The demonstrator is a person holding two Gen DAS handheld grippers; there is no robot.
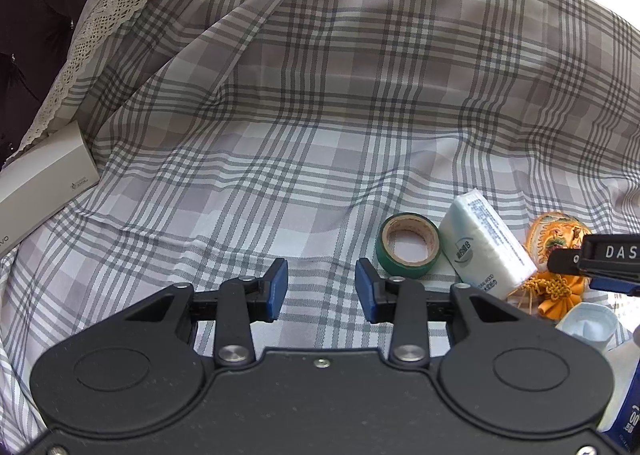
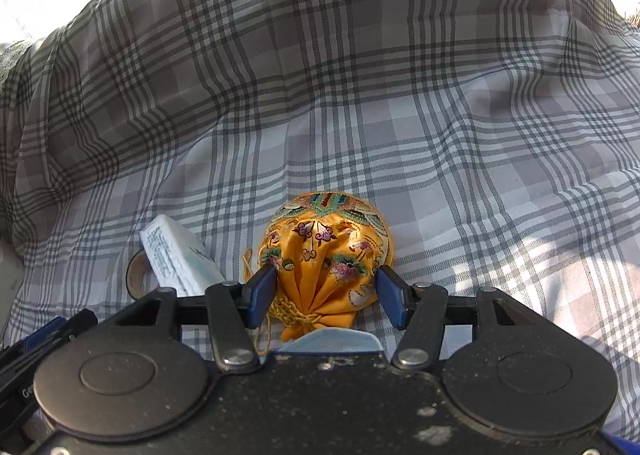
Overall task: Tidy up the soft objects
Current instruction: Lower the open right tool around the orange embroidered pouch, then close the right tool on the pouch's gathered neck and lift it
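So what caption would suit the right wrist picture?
Right gripper straddling an embroidered yellow drawstring pouch on a plaid sheet.

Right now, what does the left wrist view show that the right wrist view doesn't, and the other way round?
Only the left wrist view shows the left gripper, jaws open over bare plaid cloth, the grey box and the lace-edged fabric.

Only the right wrist view shows the right gripper straddling the pouch, with the embroidery facing the camera.

Both show the orange drawstring pouch, the white tissue pack lying next to the green tape roll, and the plaid cloth.
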